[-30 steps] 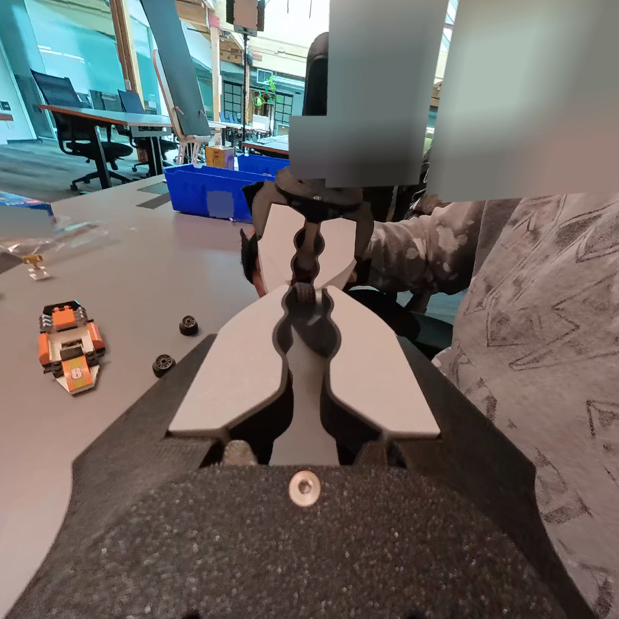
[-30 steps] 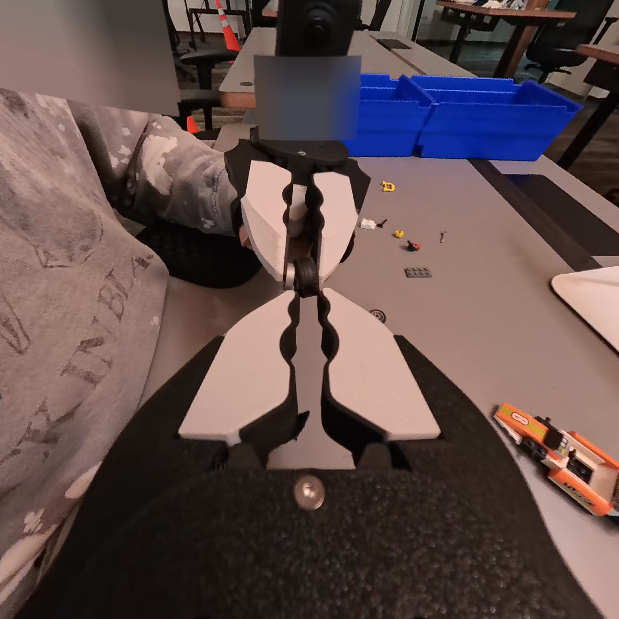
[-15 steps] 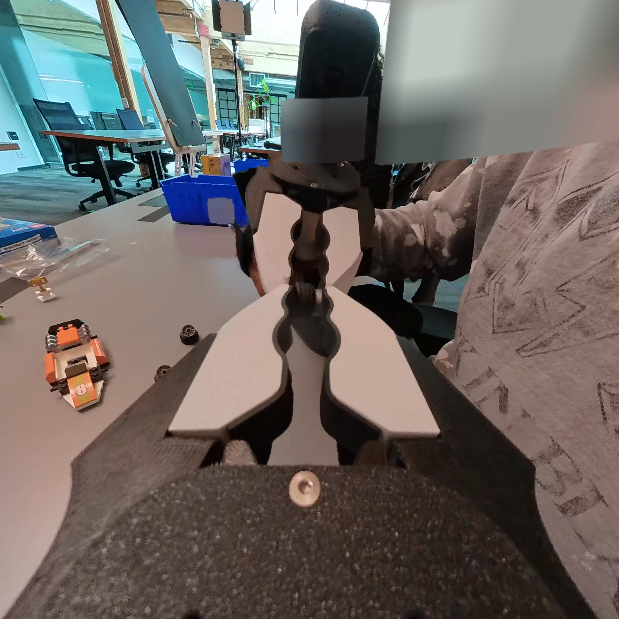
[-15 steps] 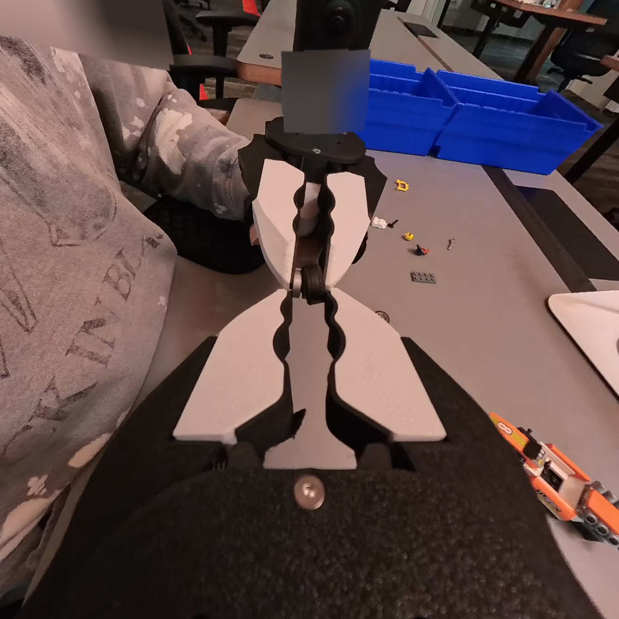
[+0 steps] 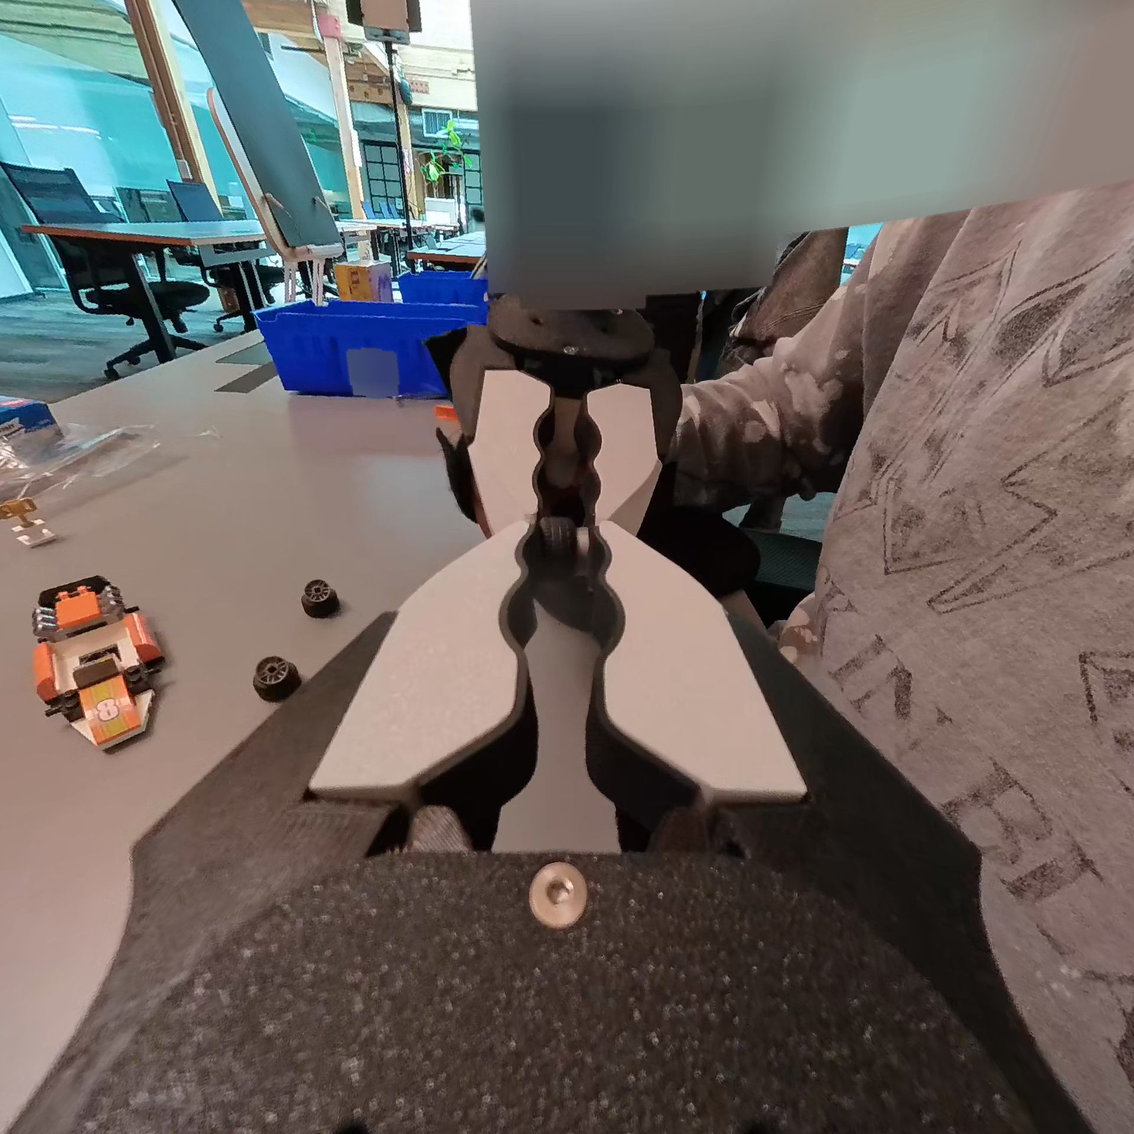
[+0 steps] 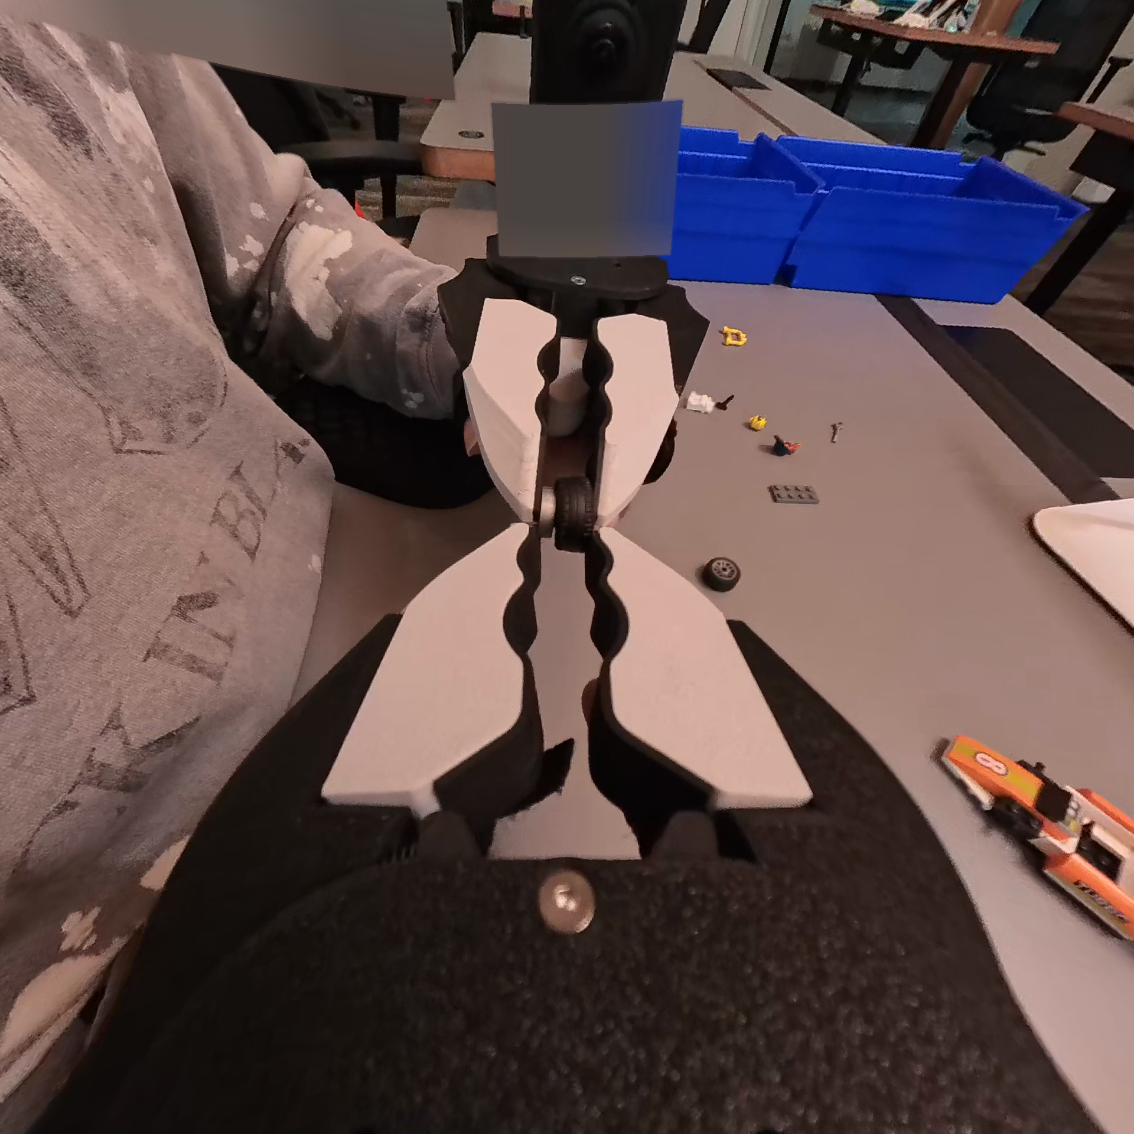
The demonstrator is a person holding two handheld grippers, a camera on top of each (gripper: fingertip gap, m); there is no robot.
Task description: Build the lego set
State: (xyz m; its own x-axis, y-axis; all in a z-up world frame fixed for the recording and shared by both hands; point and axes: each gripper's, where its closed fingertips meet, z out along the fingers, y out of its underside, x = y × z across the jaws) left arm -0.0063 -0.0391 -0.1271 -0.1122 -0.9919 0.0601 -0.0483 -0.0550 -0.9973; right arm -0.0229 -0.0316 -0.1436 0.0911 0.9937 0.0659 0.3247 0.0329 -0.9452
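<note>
Tip to tip above worktop: left claw and right claw, both narrow. Wheel pinched in left claw's tips; right apparently w/o firm grip, axle crosswise.

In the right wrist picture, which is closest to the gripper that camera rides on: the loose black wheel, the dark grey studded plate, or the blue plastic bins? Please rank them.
From the right gripper:
1. Loose black wheel, on the table just to its right.
2. Dark grey studded plate, farther back on the right.
3. Blue plastic bins, at the table's far edge.
</note>
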